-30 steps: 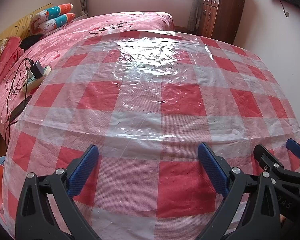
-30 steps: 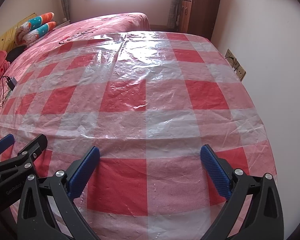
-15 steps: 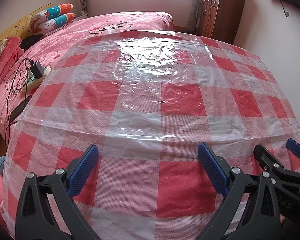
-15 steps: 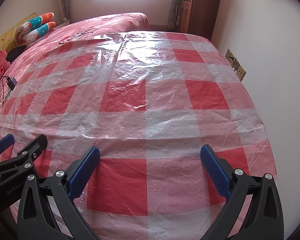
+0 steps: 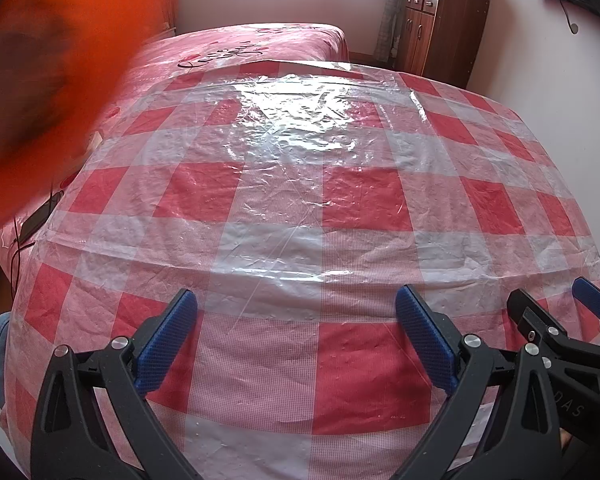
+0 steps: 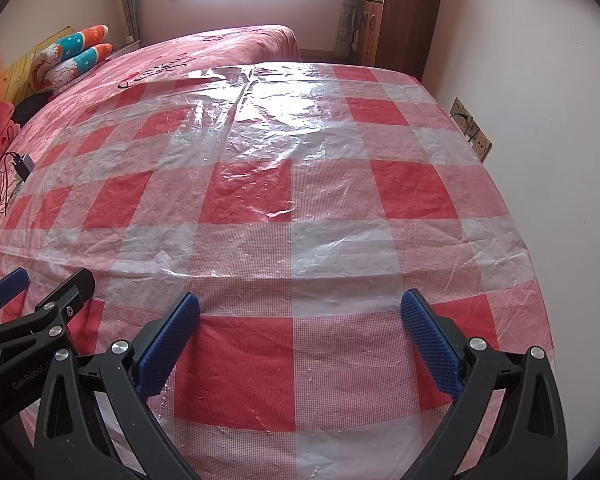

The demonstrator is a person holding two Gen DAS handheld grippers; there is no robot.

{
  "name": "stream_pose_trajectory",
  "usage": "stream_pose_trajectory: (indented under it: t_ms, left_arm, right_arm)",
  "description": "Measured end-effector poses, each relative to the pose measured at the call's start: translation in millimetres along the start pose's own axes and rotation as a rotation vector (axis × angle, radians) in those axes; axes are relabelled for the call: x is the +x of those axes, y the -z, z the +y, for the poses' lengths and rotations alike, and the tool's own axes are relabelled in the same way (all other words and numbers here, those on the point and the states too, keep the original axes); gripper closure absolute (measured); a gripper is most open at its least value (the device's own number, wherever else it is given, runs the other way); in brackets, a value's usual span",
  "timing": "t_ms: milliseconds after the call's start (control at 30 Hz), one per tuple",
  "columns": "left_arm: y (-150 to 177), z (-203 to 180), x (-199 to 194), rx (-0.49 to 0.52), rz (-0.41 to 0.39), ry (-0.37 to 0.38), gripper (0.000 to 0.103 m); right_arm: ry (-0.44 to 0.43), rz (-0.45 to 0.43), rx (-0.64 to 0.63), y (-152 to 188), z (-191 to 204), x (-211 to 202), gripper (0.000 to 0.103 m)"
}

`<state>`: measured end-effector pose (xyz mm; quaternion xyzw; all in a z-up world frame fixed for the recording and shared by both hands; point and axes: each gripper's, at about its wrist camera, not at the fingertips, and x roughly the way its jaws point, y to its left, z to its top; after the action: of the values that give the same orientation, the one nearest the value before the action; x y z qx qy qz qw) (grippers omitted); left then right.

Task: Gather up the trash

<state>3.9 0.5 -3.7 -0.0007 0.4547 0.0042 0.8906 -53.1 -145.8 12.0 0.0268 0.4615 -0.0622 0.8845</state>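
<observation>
A red-and-white checked plastic cloth (image 5: 300, 208) covers the table in front of me; it also shows in the right wrist view (image 6: 300, 208). No trash shows on it. My left gripper (image 5: 296, 324) is open and empty above the near edge. My right gripper (image 6: 300, 324) is open and empty beside it; it shows at the right of the left wrist view (image 5: 556, 308). A blurred orange object (image 5: 48, 80) fills the upper left of the left wrist view, close to the camera.
A pink bed (image 6: 204, 56) lies beyond and left of the table, with pillows (image 6: 72, 56) and a charger with cables (image 6: 20, 164). A brown cabinet (image 5: 440, 32) stands at the back right. A wall with sockets (image 6: 472, 128) is close on the right.
A blurred orange object has swept into the upper left of the left wrist view, hiding the pillows and power strip. Both grippers have stayed put and open.
</observation>
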Motion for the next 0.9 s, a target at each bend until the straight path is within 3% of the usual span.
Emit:
stream_pose_trajectory:
  t_ms: [900]
  left_arm:
    - [1.0, -3.6, -2.4, -0.003, 0.0, -0.003, 0.004]
  right_arm:
    - [0.001, 0.001, 0.0, -1.7, 0.7, 0.4, 0.004]
